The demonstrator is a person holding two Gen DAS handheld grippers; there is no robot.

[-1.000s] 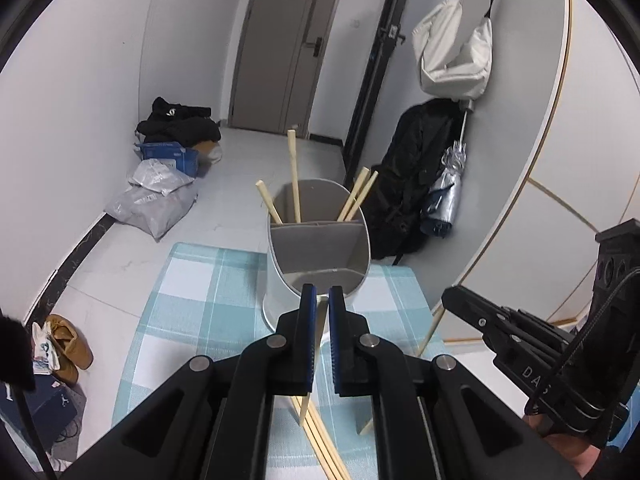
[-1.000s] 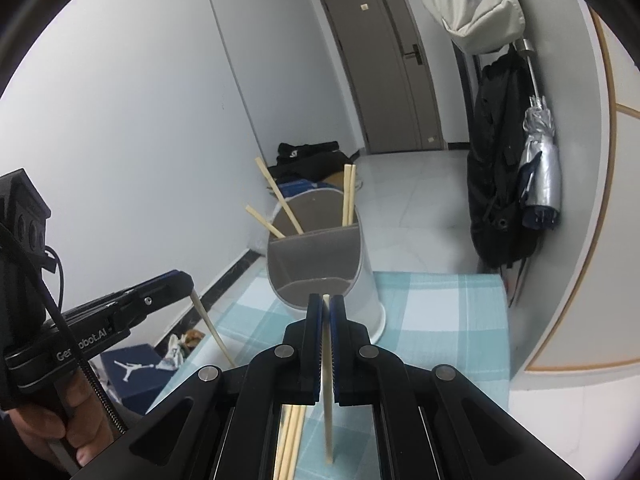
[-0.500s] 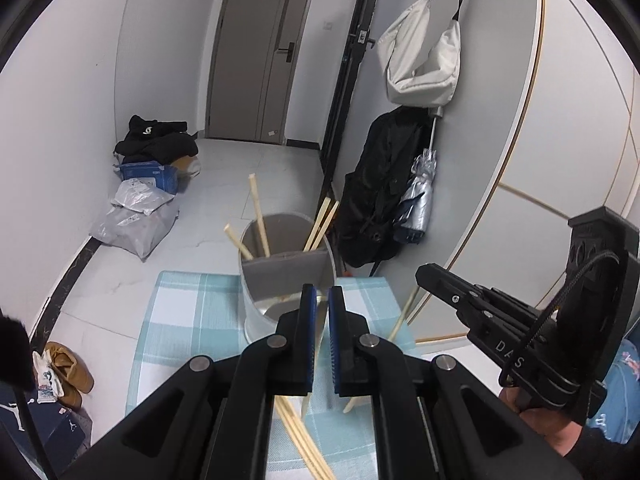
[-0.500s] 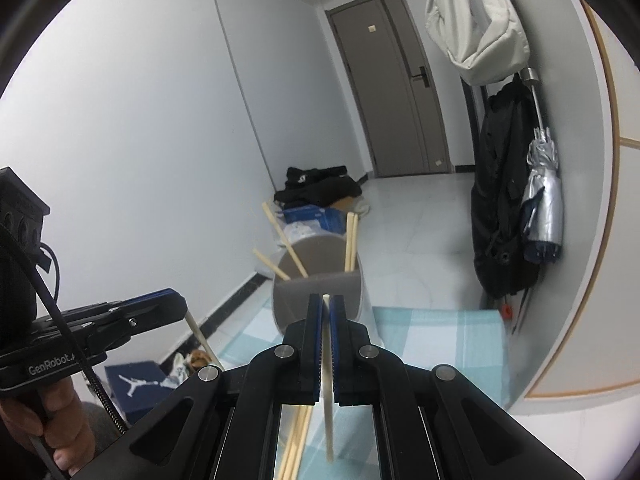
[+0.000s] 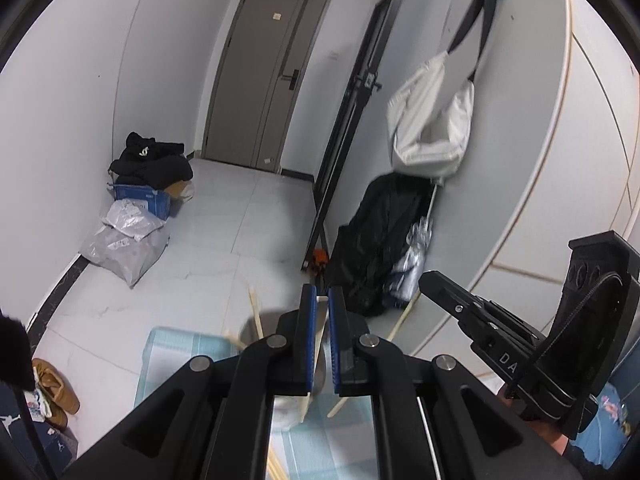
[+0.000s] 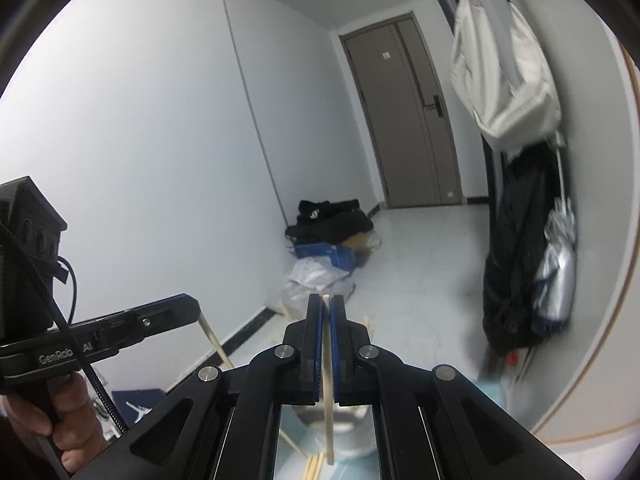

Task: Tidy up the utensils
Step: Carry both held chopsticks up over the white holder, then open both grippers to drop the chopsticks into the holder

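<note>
Two grippers, each clamped on one chopstick. The left gripper (image 5: 322,300) pinches a chopstick (image 5: 314,364) between its blue pads, the stick hanging down over the grey utensil holder (image 5: 250,328), which stands on the blue checked cloth (image 5: 176,352). The right gripper (image 6: 327,308) is closed tight on a second chopstick (image 6: 329,400), held upright. The left view alone shows two chopsticks (image 5: 255,312) leaning in the holder and the shoes (image 5: 56,388) on the floor. The right view alone shows the person's hand (image 6: 52,420) on the left gripper's handle. Loose chopsticks (image 6: 314,468) lie on the cloth; their count cannot be told.
</note>
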